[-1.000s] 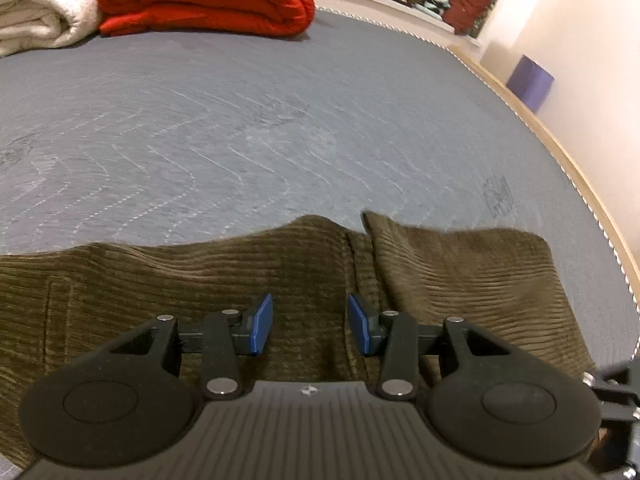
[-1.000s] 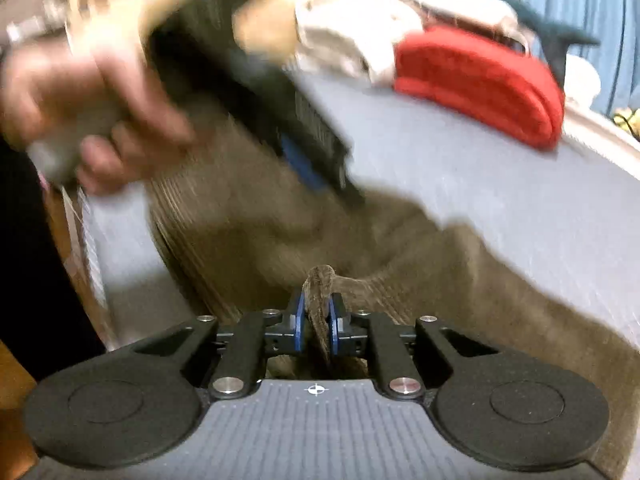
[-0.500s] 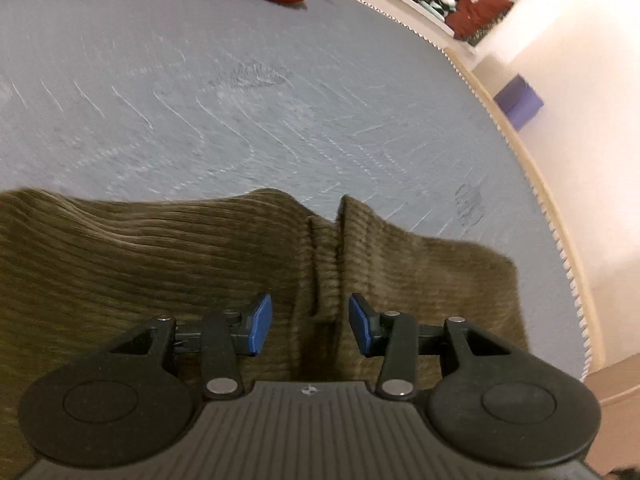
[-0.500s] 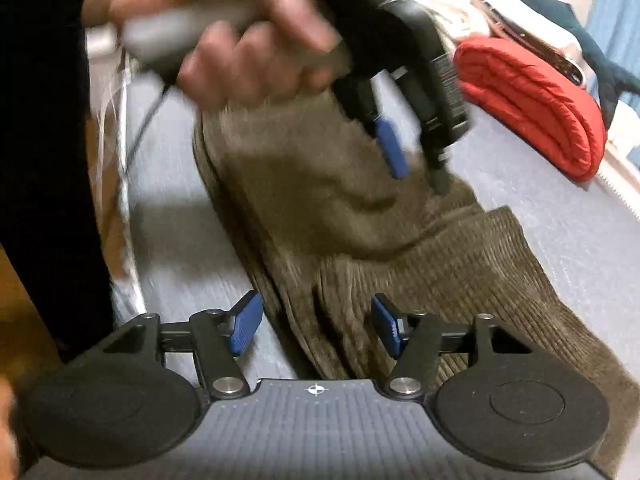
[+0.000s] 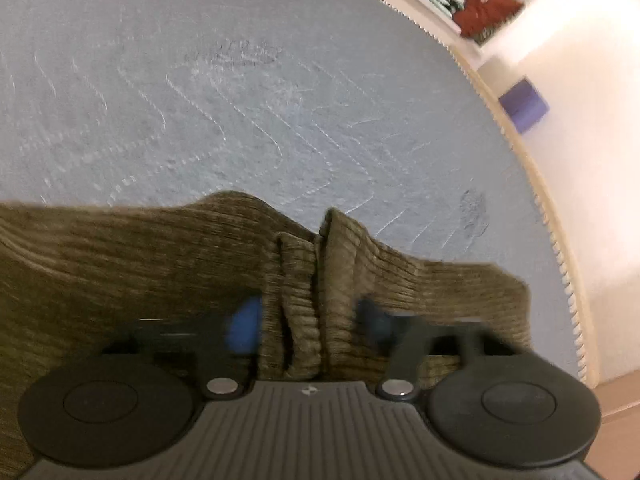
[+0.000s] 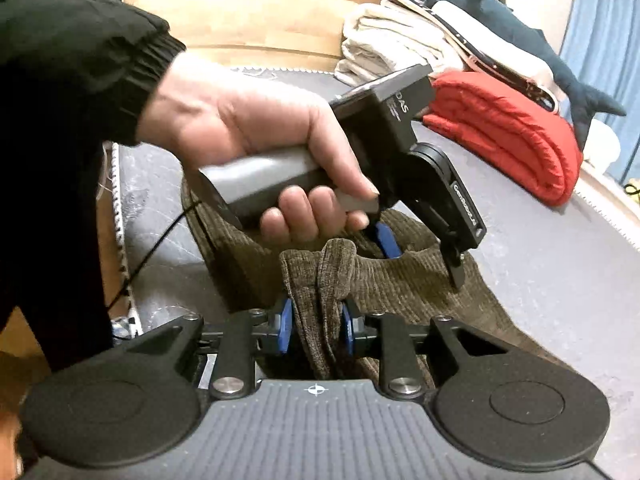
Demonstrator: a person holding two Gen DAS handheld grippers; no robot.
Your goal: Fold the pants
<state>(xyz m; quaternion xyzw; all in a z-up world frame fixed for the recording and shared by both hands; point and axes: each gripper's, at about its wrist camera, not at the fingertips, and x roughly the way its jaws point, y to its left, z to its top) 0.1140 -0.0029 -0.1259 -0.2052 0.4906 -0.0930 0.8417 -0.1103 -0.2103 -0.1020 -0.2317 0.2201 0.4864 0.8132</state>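
Pants are lying across the near edge of the grey mat, olive corduroy, bunched into ridges where both tools are working. The right gripper is pinching a raised fold of the cloth between its blue pads, the fabric standing up from the jaws. The left gripper is straddling another ridge; its fingers are blurred, so whether they are gripping yet is hard to tell, though they are looking spread on either side of it. The step in hand seems to be gathering an edge for a fold. Next, the left tool is needing a firm pinch, then both are lifting together and carrying the edge over evenly
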